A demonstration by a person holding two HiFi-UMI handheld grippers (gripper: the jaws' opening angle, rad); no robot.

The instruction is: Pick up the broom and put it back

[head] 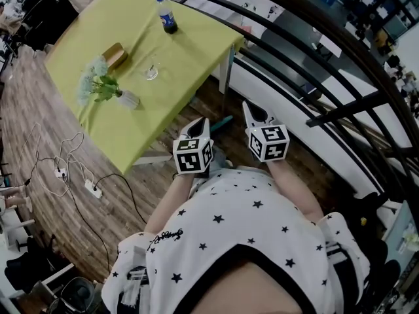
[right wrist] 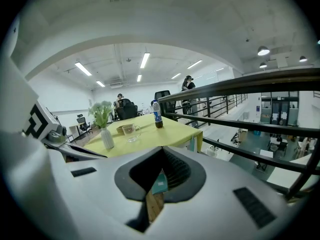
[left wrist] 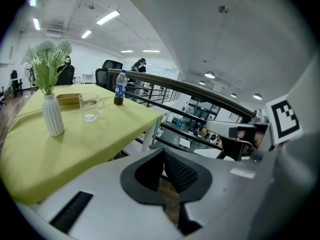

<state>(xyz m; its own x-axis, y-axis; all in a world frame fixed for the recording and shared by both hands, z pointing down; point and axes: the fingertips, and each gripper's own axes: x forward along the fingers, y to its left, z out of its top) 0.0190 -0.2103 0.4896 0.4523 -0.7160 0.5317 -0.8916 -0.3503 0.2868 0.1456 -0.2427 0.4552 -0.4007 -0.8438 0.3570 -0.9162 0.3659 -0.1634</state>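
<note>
I hold both grippers low in front of me, over the wooden floor by the table's near corner. My left gripper [head: 203, 123] [left wrist: 161, 151] has its jaws together with nothing between them. My right gripper [head: 249, 108] [right wrist: 161, 149] is shut as well and holds nothing. A small teal thing [head: 221, 122] lies on the floor between the two tips, by the table leg. In the right gripper view the teal thing [right wrist: 160, 181] shows through the gap under the jaws. I cannot tell whether it belongs to the broom. No broom is plainly in view.
A table under a yellow-green cloth [head: 78, 51] carries a bottle [head: 167, 15], a glass [head: 151, 70], a vase of flowers [head: 124, 97] and a wooden box [head: 115, 55]. A black railing [head: 327, 77] runs along the right. Cables and power strips [head: 91, 188] lie on the floor at left.
</note>
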